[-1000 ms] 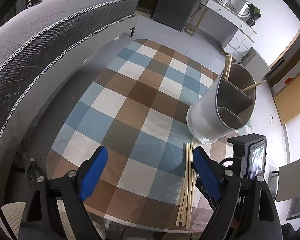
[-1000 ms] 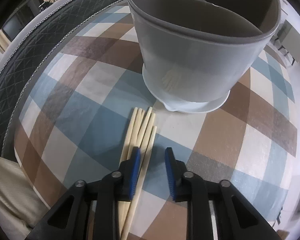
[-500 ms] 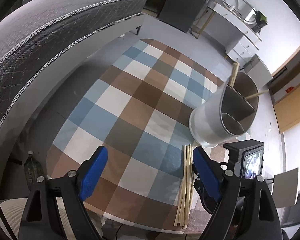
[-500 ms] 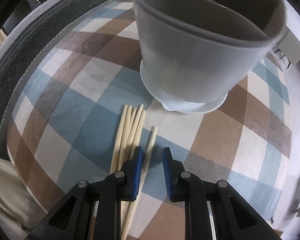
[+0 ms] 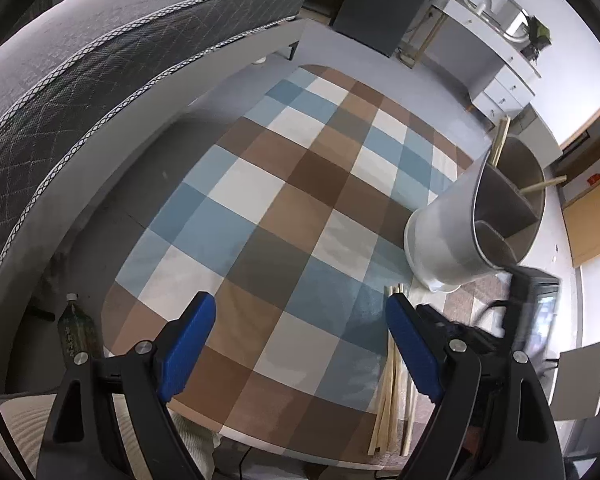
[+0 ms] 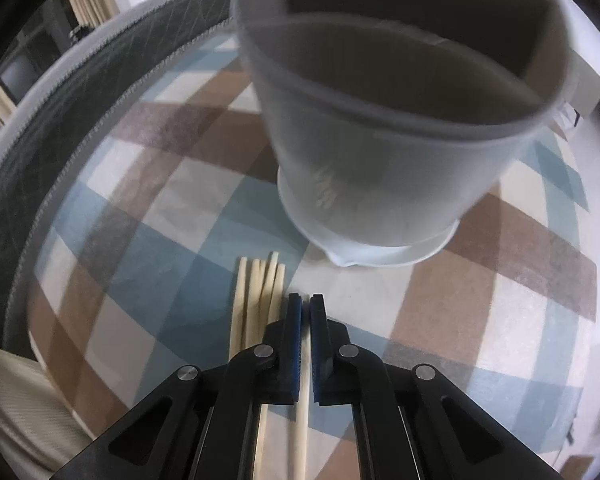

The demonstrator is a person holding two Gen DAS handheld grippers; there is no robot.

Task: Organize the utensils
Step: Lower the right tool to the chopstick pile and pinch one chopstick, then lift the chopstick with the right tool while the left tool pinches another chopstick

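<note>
Here one chopstick [image 6: 302, 412] sits pinched between the right jaws.

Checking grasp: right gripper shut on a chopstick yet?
Shut: right gripper pads pinch one chopstick; the remaining chopsticks lie beside it.

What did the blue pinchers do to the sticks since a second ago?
The right gripper closed its blue fingers on one pale wooden chopstick, pulled slightly away from the other pale chopsticks on the checked tablecloth. The left gripper stayed wide open and empty. The grey divided utensil holder stayed where it was, with its chopsticks inside.
</note>
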